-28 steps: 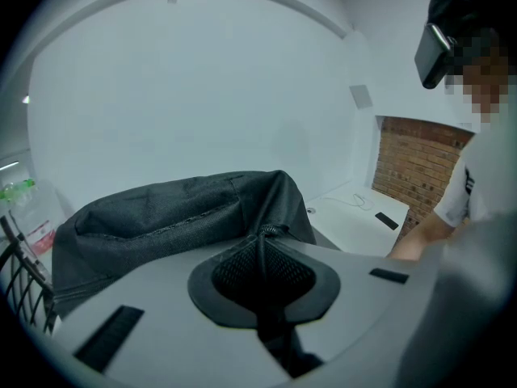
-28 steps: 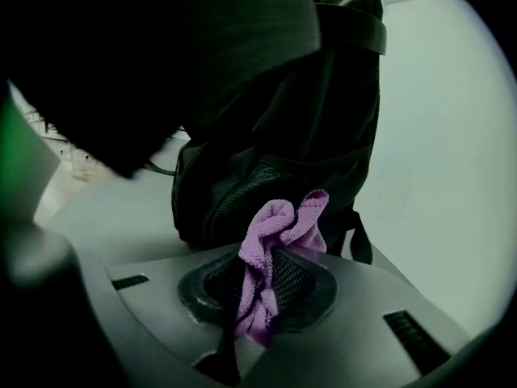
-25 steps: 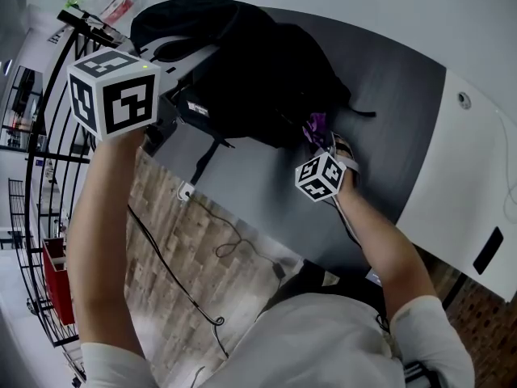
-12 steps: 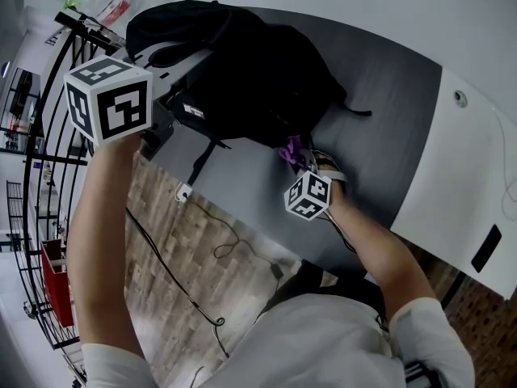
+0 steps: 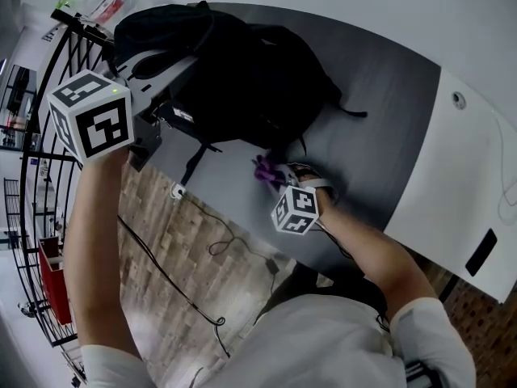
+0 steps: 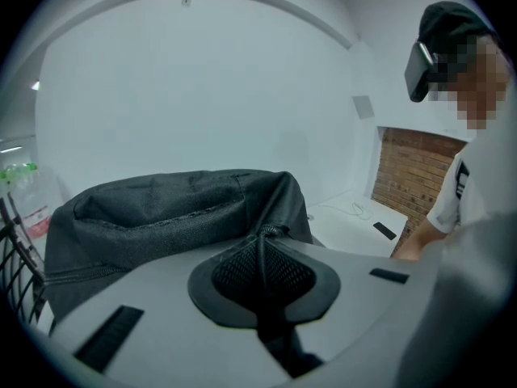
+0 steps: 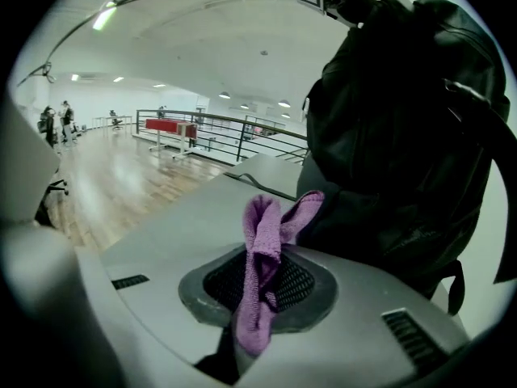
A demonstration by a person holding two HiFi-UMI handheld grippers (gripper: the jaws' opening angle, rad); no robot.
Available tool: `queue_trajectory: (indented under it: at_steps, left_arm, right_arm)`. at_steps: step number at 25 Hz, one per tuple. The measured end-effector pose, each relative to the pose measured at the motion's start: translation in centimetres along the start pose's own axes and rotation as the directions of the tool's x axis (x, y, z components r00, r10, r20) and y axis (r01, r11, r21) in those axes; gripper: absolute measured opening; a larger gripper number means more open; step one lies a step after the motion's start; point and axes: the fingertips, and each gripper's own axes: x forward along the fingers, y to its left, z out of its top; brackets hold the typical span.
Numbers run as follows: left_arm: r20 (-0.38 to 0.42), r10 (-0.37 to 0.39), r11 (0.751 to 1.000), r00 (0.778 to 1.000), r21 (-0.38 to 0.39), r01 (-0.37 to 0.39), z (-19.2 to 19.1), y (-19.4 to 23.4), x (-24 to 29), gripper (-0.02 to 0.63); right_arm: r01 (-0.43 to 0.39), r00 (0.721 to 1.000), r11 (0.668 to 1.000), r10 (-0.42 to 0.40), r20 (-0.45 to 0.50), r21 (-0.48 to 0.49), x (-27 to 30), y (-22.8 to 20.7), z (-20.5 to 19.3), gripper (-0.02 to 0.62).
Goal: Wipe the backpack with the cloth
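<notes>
Cool, diffuse indoor light is filling all three views, leaving hardly any shadow on the grey table [image 5: 380, 111]. In the head view the wide lens is bending straight edges near the borders, and the black backpack [image 5: 242, 71] is reading as a near-featureless dark mass. Both gripper views are showing black vignetted corners. In the left gripper view the white wall [image 6: 202, 87] is glowing evenly. In the right gripper view, ceiling lights [image 7: 103, 16] are flaring at far left, the glossy floor [image 7: 121, 176] is blurring, and the purple cloth [image 7: 262, 241] is appearing sharp.
</notes>
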Motion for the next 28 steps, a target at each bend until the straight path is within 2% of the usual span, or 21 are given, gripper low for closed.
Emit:
queue_trajectory:
  at_steps: [2, 4, 9, 22, 28]
  left_arm:
    - [0.005, 0.0, 1.0, 1.0, -0.007, 0.0, 0.0, 0.1, 0.0, 0.017]
    - [0.008, -0.002, 1.0, 1.0, -0.014, 0.002, -0.1, 0.2, 0.0, 0.017]
    - [0.021, -0.002, 0.999, 1.0, -0.037, 0.003, 0.0, 0.1, -0.1, 0.017]
    - [0.041, 0.007, 0.999, 0.999, -0.041, -0.005, -0.1, 0.2, -0.3, 0.017]
    - [0.043, 0.008, 0.999, 0.999, -0.035, -0.007, -0.2, 0.1, -0.6, 0.017]
  right_arm:
    - [-0.047, 0.999, 0.998, 0.047, 0.022, -0.029, 0.0, 0.9, 0.7, 0.055]
    - [-0.061, 0.998, 0.997, 0.062, 0.018, -0.04, 0.3, 1.1, 0.6, 0.055]
    - [-0.069, 0.996, 0.997, 0.066, -0.067, -0.044, 0.9, -0.8, -2.5, 0.055]
    - [0.104, 0.975, 0.994, -0.107, -0.195, -0.025, 0.4, -11.3, -8.5, 0.055]
    - [0.121, 0.97, 0.993, -0.116, -0.214, 0.009, -0.1, -14.2, -10.0, 0.056]
